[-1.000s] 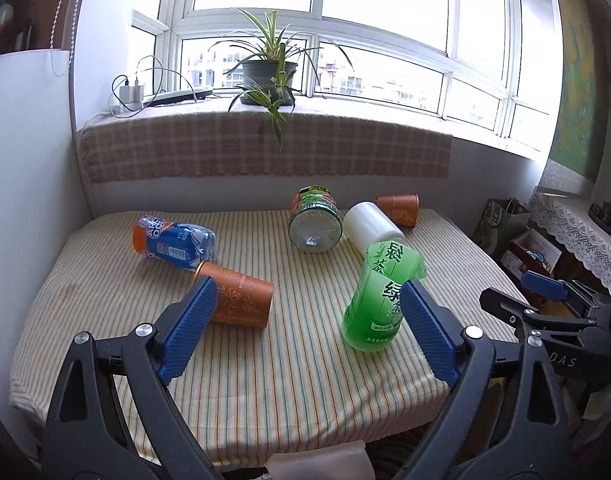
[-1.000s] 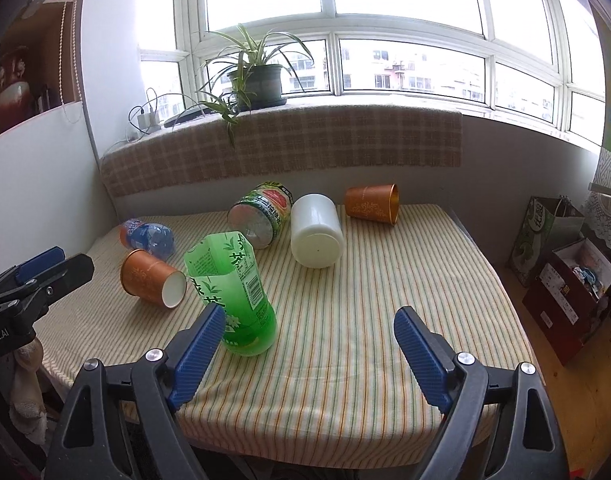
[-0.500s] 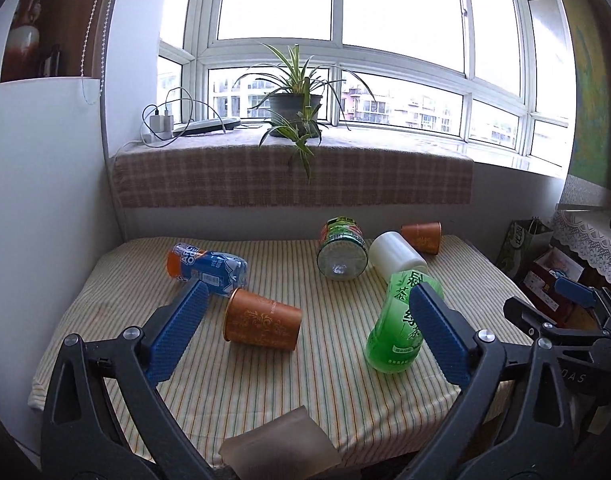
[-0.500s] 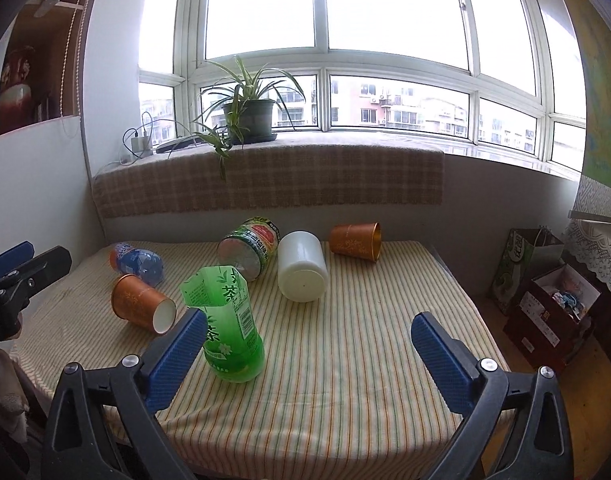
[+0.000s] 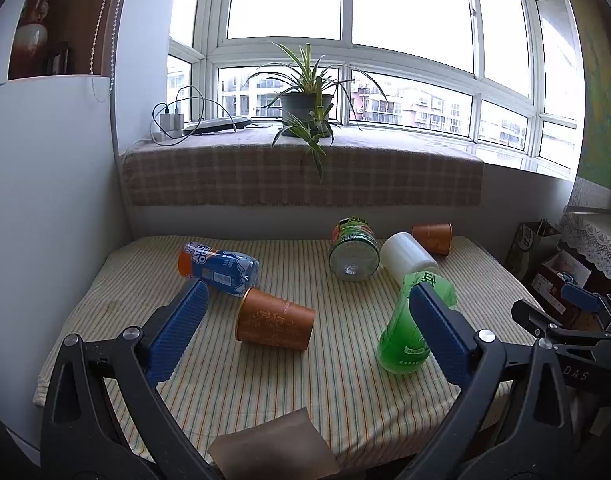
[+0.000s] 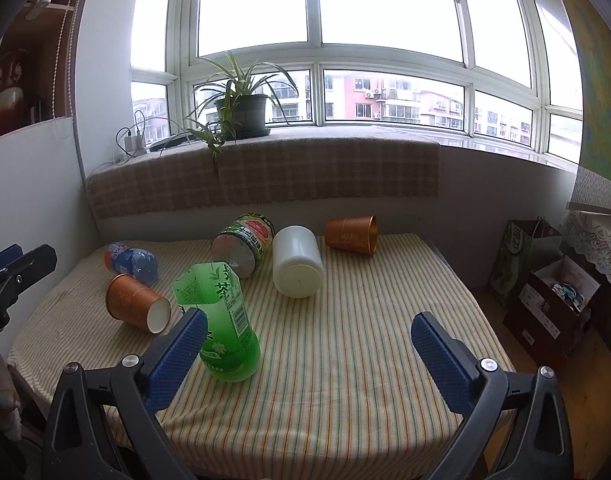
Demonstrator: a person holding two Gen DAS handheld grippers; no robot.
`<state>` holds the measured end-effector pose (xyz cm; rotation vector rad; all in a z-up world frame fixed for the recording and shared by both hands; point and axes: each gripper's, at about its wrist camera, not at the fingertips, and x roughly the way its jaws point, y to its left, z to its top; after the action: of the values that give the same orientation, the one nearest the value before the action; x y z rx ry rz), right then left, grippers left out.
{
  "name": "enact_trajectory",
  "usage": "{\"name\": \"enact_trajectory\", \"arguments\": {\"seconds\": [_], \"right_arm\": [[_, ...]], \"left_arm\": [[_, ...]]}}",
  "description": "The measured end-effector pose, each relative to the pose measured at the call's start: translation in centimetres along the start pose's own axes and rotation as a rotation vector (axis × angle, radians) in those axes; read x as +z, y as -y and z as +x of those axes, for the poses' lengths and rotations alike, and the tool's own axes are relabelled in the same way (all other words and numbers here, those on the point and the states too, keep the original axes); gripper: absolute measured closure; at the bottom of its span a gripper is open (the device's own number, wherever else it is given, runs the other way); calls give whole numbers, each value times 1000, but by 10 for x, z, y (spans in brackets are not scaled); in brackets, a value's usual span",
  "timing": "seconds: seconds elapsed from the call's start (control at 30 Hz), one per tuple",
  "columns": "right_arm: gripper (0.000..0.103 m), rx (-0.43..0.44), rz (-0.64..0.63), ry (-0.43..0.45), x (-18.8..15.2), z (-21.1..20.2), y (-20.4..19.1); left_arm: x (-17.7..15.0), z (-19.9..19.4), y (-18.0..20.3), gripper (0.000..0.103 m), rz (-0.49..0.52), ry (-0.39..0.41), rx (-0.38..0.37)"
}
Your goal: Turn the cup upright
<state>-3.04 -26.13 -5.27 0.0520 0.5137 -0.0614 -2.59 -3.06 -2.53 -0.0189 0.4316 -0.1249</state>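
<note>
The near cup (image 5: 274, 323) lies on its side at lower centre of the left view, between the left gripper's (image 5: 303, 334) wide-spread, empty fingers. Only the right view shows its white open mouth (image 6: 136, 307), at left centre. A second cup (image 6: 351, 235) lies on its side at the table's (image 6: 345, 360) far edge. The right gripper (image 6: 305, 358) is wide apart, empty. A green bottle (image 6: 221, 330) stands tilted beside its left finger. A white jar (image 6: 297, 266), a can (image 6: 243, 246) and a blue bottle (image 5: 217, 266) also lie toppled.
</note>
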Motion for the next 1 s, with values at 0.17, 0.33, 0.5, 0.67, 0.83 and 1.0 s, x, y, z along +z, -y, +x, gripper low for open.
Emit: {"name": "enact_trajectory", "arguments": {"seconds": [0.17, 0.33, 0.5, 0.67, 0.83, 1.0], "right_arm": [[0, -1, 8, -8, -1, 2, 2], [0, -2, 7, -8, -1, 3, 2], [0, 1, 7, -14, -1, 5, 3], [0, 6, 18, -22, 0, 7, 5], [0, 6, 20, -23, 0, 8, 5], [0, 7, 17, -27, -1, 9, 6]], "left_arm": [[0, 0, 0, 1, 0, 1, 0], [0, 0, 0, 1, 0, 2, 2], [2, 0, -1, 1, 0, 2, 3], [2, 1, -1, 1, 1, 1, 1], [3, 1, -2, 1, -2, -2, 0], [3, 1, -2, 1, -2, -2, 0]]}}
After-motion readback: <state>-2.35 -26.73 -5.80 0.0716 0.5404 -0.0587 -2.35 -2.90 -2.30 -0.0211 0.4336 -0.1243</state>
